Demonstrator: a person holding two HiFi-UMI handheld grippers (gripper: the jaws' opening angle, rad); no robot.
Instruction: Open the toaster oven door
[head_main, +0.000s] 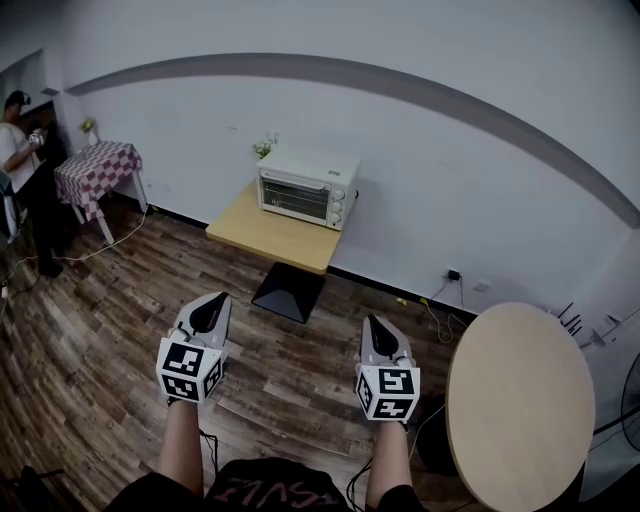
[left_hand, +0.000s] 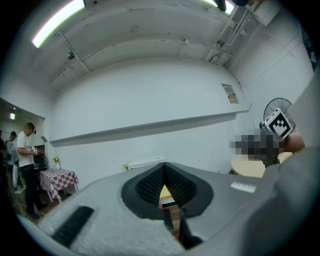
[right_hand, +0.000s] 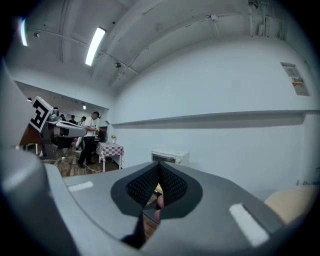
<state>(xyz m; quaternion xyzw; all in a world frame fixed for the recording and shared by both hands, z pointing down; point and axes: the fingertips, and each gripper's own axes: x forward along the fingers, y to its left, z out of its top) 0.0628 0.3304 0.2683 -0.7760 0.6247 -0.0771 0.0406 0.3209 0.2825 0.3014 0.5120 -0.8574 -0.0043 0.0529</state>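
Observation:
A white toaster oven with a glass door and knobs on its right side stands on a light wooden table against the far wall; its door is closed. In the right gripper view the toaster oven shows just above the jaws. My left gripper and right gripper are held low over the wood floor, well short of the table, both pointing toward it. Both are shut with nothing between the pads. The left gripper and right gripper hide most of the table in their own views.
A round wooden table stands close at the right. A small table with a red checked cloth is at the far left, with a person beside it. Cables trail over the wood floor. A fan is at the right edge.

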